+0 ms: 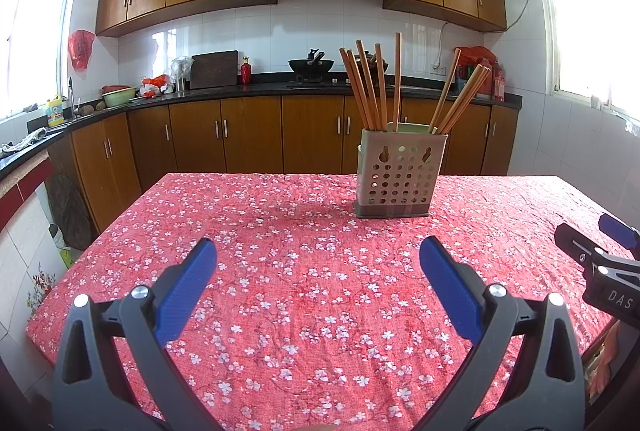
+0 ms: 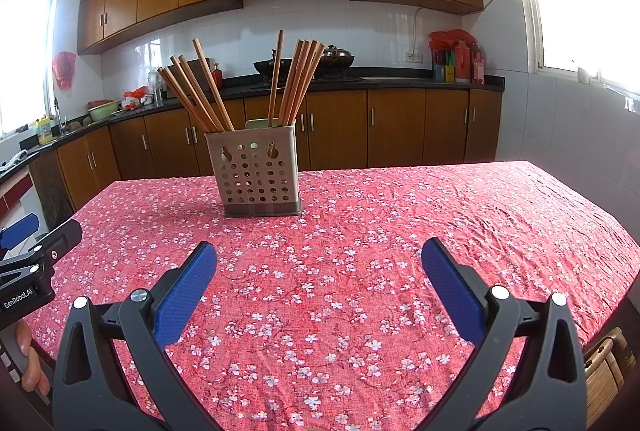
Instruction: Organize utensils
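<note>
Right now I have both tools hovering low over the near part of the desk (image 1: 280,231), each with its fingers spread wide and nothing between them. From the left gripper (image 1: 318,251) the perforated utensil holder (image 1: 396,175) stands ahead of the fingers and slightly toward the right one; from the right gripper (image 2: 319,251) the same holder (image 2: 256,171) sits ahead and toward the left finger, so it lies between my two tools and well apart from both. The chopsticks (image 1: 372,87) stand upright in it, fanned into two bunches that lean away from each other, which I take to mean they rest in separate compartments, though I cannot see the divider. No loose utensil shows on the flowered cloth (image 2: 400,231) near either pair of fingers. I judge the wide, empty stance suits either an approach or a finished job: as far as both views show, everything visible is already in the holder.
</note>
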### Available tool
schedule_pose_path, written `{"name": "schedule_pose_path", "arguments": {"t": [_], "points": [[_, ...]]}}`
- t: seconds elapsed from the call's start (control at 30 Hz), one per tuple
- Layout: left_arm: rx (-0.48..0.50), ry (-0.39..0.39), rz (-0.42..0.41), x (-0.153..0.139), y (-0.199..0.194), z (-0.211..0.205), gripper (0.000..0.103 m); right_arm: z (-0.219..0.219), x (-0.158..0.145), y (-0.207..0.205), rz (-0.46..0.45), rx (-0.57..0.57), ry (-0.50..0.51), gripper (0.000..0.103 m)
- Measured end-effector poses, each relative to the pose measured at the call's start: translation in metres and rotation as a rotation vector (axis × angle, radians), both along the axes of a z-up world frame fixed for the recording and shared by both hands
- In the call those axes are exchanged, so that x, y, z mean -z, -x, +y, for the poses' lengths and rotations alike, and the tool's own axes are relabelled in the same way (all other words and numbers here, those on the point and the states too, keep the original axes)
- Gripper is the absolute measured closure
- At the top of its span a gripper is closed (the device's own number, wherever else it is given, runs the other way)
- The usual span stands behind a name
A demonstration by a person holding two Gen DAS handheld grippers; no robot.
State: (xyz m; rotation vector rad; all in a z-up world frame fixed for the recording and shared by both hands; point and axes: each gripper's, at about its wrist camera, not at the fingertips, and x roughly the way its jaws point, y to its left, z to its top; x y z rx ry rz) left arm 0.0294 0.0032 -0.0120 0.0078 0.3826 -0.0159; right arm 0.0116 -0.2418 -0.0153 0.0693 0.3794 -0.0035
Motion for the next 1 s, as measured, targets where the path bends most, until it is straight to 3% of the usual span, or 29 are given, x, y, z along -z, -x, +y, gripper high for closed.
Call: {"name": "schedule_pose_path", "arguments": {"t": [1.0], "points": [[-0.004,0.01,0.019,0.0048,-0.0038,0.0041,0.004,0.0003,0.0016,-0.0003,0.007,0.004,-0.007,0.002]]}}
